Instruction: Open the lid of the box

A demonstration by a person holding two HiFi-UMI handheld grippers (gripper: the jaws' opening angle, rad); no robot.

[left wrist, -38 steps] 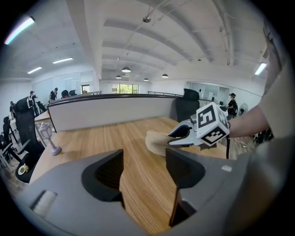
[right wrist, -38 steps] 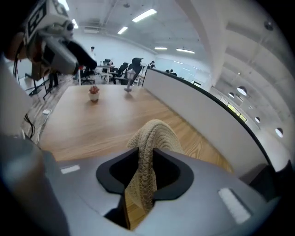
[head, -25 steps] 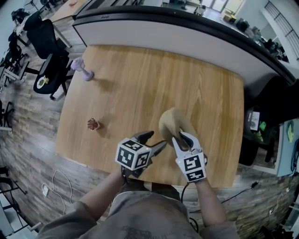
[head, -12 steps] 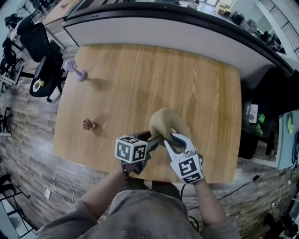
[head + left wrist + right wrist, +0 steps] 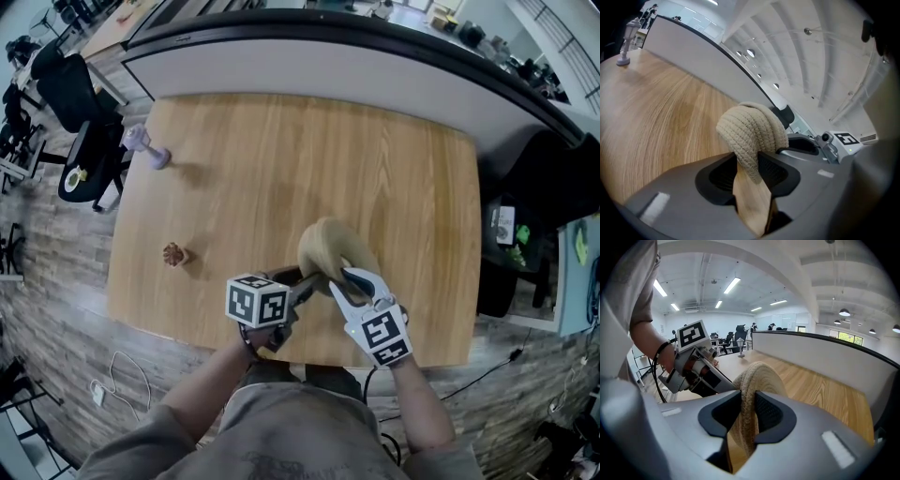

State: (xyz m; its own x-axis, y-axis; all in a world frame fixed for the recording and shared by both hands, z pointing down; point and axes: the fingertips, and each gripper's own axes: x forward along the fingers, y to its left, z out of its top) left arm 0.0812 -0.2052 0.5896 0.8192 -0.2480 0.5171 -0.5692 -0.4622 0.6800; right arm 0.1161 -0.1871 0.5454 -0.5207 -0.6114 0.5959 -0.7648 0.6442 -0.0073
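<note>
No readable words, numbers or brand names anywhere, only black-and-white square code markers, one set on the marker cube [image 5: 258, 305] of the left gripper [image 5: 311, 279], another on the marker cube [image 5: 380, 335] of the right gripper [image 5: 341, 277], both on the near side of the woven box [image 5: 328, 246]
</note>
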